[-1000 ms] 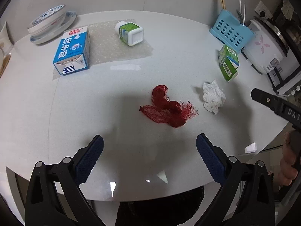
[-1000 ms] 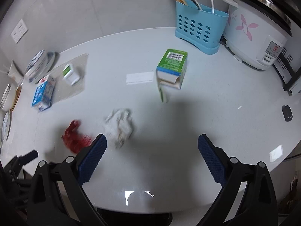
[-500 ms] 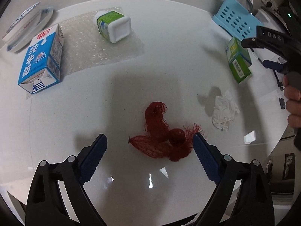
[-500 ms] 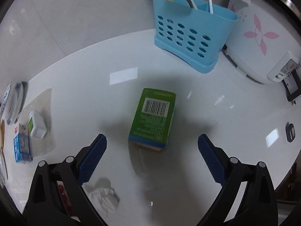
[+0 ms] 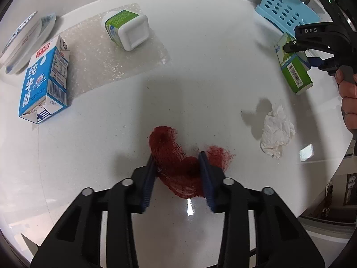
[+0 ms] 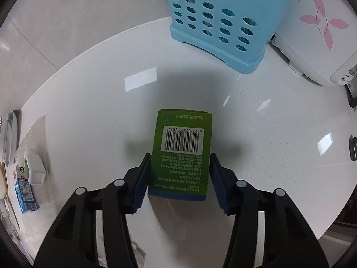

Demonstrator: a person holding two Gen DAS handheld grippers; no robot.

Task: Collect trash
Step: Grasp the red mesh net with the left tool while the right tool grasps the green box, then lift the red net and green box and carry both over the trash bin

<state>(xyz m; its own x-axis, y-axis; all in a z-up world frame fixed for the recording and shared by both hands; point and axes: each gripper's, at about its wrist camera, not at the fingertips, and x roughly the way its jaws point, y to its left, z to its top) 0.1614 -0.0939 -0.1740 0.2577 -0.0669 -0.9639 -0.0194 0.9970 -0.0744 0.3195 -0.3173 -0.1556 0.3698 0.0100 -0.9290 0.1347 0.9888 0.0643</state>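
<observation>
My left gripper (image 5: 177, 156) is shut on the red mesh net bag (image 5: 176, 163), which lies on the white round table (image 5: 200, 78). My right gripper (image 6: 179, 158) is shut on the green carton (image 6: 181, 154), its pads pressed on both sides; the carton (image 5: 294, 71) and right gripper also show at the right of the left wrist view. A crumpled white tissue (image 5: 276, 131) lies right of the net. A blue milk carton (image 5: 43, 82) and a green-and-white bottle (image 5: 127, 29) on bubble wrap (image 5: 100, 60) lie far left.
A blue perforated utensil holder (image 6: 223, 20) stands behind the green carton, a white rice cooker (image 6: 316, 29) to its right. Stacked plates (image 5: 24, 40) sit at the far left edge. The table's rim curves close on the right.
Both grippers moved forward and down, then closed: the left on the red net, the right on the green carton. Both were open a second ago.
</observation>
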